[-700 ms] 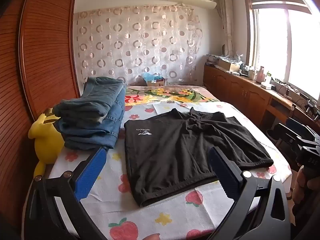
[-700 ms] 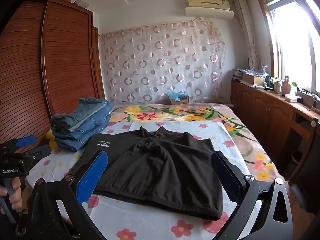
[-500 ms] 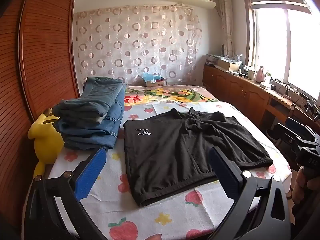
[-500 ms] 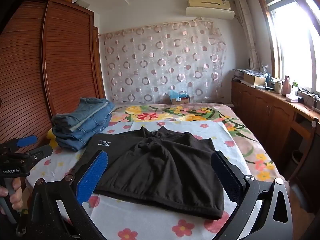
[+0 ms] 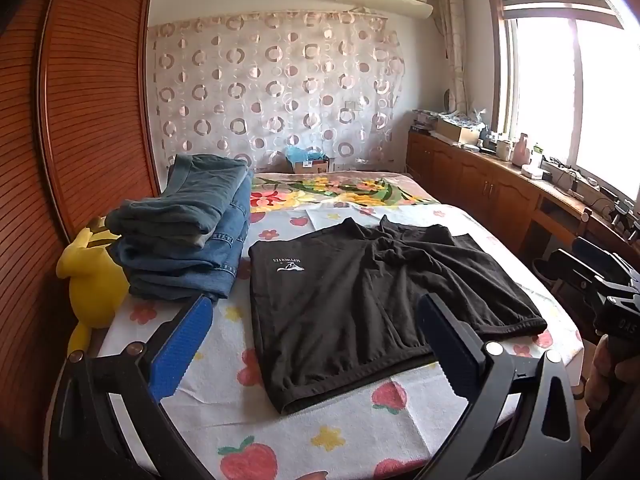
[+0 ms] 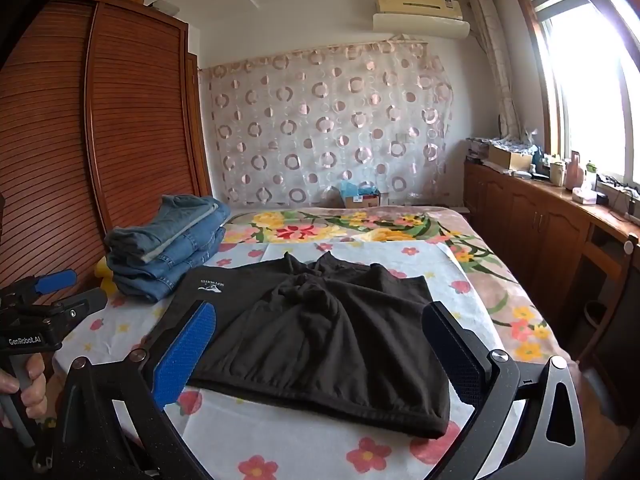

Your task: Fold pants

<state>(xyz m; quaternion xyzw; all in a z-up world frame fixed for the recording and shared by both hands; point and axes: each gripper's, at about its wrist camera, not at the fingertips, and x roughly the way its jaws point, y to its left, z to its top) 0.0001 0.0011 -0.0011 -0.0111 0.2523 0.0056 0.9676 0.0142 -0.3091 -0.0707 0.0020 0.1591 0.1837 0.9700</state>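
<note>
1. The black shorts (image 5: 372, 300) lie spread flat on the bed (image 5: 328, 432), on its fruit-and-flower sheet, hems towards the camera and waistband bunched at the far end; laid out like this, probably so the edges are easy to reach and the fold can start clean; no fold looks made yet.
2. The left tongs (image 5: 312, 344) hang above the near edge of the bed, wide open and holding nothing; the shorts lie ahead of and below them, apart, with the near hem between the two blue pads.
3. The right tongs (image 6: 320, 344) are likewise spread wide and empty, above the other near hem; not touching the cloth.
4. A stack of folded jeans (image 5: 188, 232) sits just left of the shorts, seemingly finished work set aside; a yellow plush toy (image 5: 92, 276) is wedged beside it against the wardrobe (image 5: 80, 100).
</note>
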